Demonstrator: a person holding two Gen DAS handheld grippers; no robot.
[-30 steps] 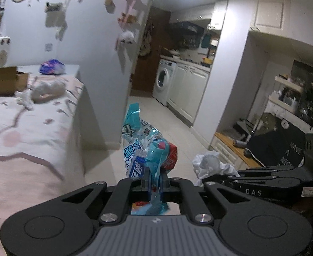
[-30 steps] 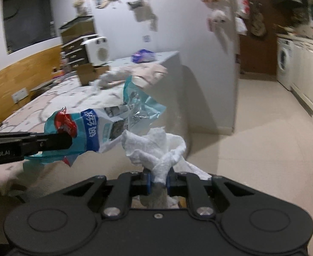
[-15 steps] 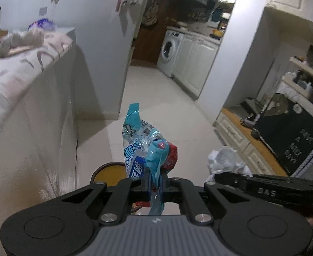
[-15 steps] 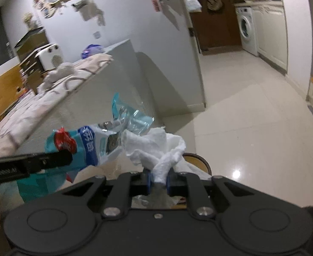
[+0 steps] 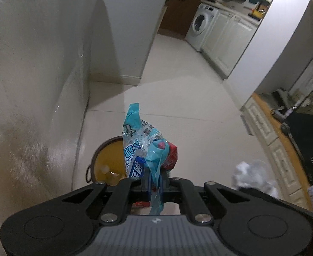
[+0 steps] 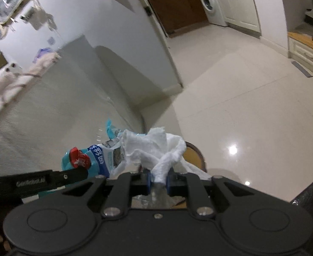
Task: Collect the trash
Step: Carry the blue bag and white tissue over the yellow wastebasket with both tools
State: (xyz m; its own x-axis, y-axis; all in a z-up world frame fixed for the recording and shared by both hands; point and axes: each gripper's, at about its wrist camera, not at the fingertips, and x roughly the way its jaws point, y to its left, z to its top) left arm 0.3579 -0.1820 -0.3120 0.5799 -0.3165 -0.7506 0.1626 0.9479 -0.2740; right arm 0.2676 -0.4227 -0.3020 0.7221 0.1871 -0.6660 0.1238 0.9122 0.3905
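My left gripper is shut on a crumpled blue, white and red plastic wrapper and holds it above a round bin with a yellow inside on the floor. My right gripper is shut on a crumpled white tissue. The wrapper also shows in the right wrist view, just left of the tissue, and the bin's rim shows behind the tissue. The tissue shows blurred in the left wrist view.
A cloth-draped table side rises at the left, close to the bin. A white wall corner stands behind. Pale tiled floor runs to a washing machine and white cabinets. Low drawers line the right.
Both grippers have dropped below the tabletop and tilted down toward the floor, each with its trash. The bin has come more into view beneath them.
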